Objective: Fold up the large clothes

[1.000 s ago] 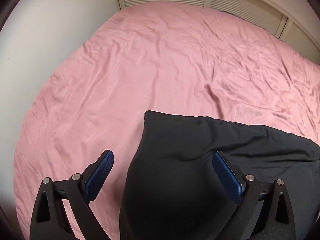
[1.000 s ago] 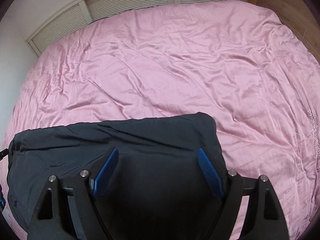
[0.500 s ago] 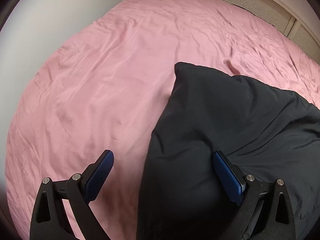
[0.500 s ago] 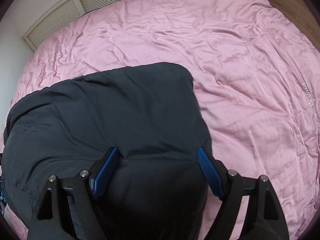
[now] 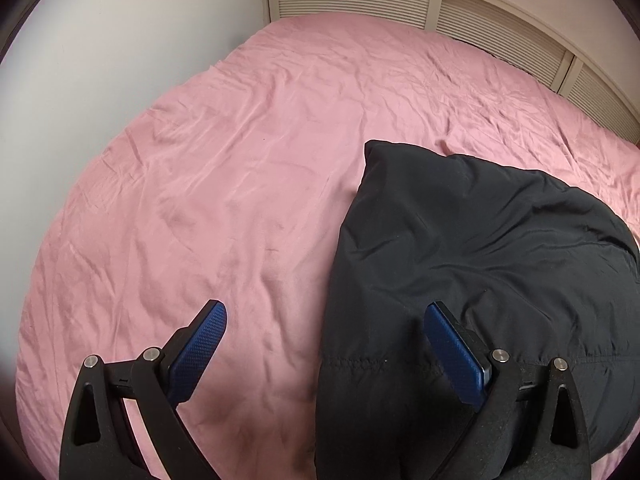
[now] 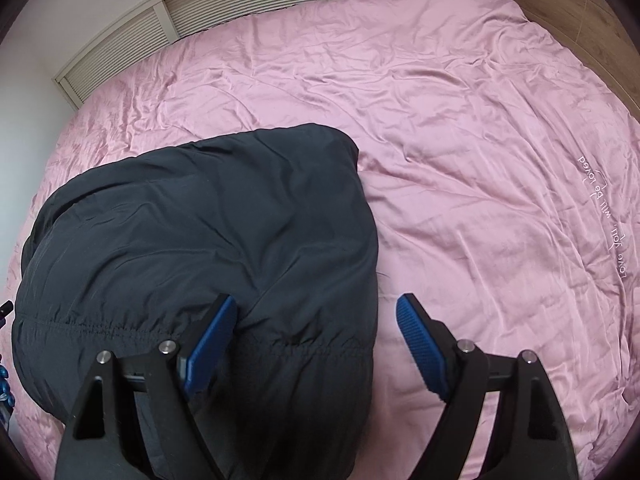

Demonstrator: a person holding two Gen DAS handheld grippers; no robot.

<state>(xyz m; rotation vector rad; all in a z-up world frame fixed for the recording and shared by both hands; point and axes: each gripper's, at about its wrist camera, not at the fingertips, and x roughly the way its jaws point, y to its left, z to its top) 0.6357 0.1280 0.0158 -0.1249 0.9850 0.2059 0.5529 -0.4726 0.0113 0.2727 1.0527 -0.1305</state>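
the dark jacket lies folded over on the pink bed, both claws, left and right, wide and empty, so next looks like regripping an edge.

Black jacket on a pink bed sheet, white lettering at right; tongs have blue pads.

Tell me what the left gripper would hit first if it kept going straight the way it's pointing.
Probably the pink bedsheet: the open left gripper straddles the black jacket's left edge, so its right finger might brush that first; depth is unclear.
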